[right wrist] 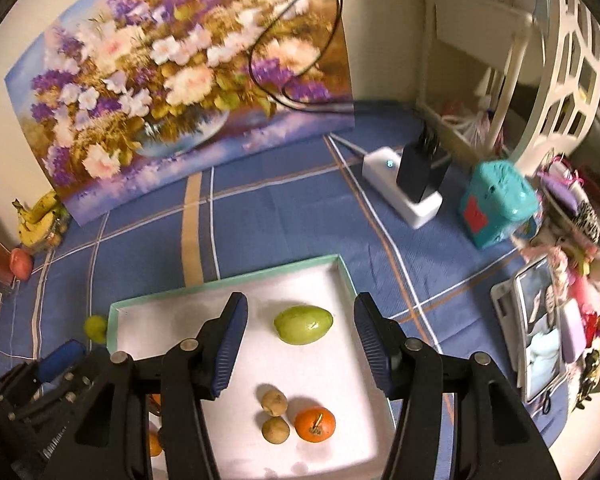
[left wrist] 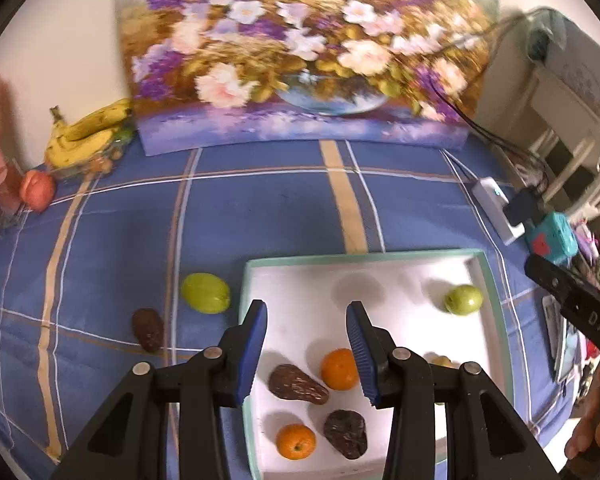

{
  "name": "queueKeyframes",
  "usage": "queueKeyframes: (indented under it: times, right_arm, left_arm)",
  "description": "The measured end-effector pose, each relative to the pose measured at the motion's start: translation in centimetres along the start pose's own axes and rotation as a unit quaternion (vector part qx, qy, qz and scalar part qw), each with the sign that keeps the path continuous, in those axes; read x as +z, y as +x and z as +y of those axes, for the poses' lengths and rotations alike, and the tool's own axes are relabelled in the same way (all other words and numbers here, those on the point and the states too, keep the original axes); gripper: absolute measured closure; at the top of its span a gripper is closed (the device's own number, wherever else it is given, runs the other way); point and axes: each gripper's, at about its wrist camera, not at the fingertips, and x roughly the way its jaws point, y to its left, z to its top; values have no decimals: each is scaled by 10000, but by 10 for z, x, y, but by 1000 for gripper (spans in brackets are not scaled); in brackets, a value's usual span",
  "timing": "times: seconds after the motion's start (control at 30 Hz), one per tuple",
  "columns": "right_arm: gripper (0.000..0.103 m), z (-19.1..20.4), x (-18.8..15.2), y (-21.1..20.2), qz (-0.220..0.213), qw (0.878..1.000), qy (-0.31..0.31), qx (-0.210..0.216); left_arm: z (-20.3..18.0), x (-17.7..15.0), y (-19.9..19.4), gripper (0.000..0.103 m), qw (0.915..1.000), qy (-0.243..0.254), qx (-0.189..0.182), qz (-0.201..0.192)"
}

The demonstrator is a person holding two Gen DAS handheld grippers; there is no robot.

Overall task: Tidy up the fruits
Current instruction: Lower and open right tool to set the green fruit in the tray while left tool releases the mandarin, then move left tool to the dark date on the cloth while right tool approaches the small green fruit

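A white tray with a teal rim (left wrist: 247, 280) lies on the blue checked cloth. It holds two oranges (left wrist: 339, 369), two dark brown fruits (left wrist: 298, 384), a green apple (left wrist: 463, 299), a green fruit (right wrist: 303, 325), two small tan fruits (right wrist: 274, 402) and another orange (right wrist: 315, 423). Left of the tray on the cloth lie a green fruit (left wrist: 205, 293) and a brown fruit (left wrist: 148, 329). My left gripper (left wrist: 308, 344) hangs open and empty above the tray's left side. My right gripper (right wrist: 302, 344) is open above the tray, and the green fruit lies below it, untouched.
A flower painting (left wrist: 300, 48) leans on the back wall. Bananas (left wrist: 88, 132) and a red fruit (left wrist: 38, 190) sit at the far left. A white power strip (right wrist: 404, 192), a teal box (right wrist: 496, 204), a white shelf (right wrist: 560, 60) and clutter crowd the right side.
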Motion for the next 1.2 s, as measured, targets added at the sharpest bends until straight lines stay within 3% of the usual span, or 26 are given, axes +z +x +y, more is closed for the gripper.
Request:
queueKeyframes:
  times: [0.33,0.4,0.53,0.6,0.67,0.8,0.87,0.93,0.97,1.2]
  right_arm:
    - [46,11,0,-3,-5,9999,-167,0]
    - [46,13,-1,0,40,9998,-189,-4]
    - [46,16,-2,5,106,9997,-220,-22]
    - [46,18,-3,8,134,9996,-247,-28]
    - [32,19,-4,11,175,9994,-285,-40]
    - [29,21,-4,14,215,9991,-351,-105]
    - [16,22,-5,16,226,9988,-405,-145]
    - [16,24,-6,18,225,9985,-462,-163]
    - [16,24,-6,19,237,9984,-486,-167]
    - [6,29,-8,22,213,9978,-587,-210]
  left_arm:
    - [29,4,-4,57,9992,-396,57,-48]
    - [33,4,-3,43,9989,-454,136,-31]
    - [40,4,-1,36,9982,-525,277,-11]
    - [42,4,0,24,9977,-534,413,-1]
    - [44,4,1,21,9970,-495,591,-20]
    - [50,4,0,8,9951,-557,813,-81]
    - [54,4,-1,7,9943,-633,847,-119]
    - [58,4,-2,6,9937,-684,870,-142]
    - [59,4,-1,1,9934,-690,905,-149]
    - [66,5,-3,0,9915,-729,1058,-204]
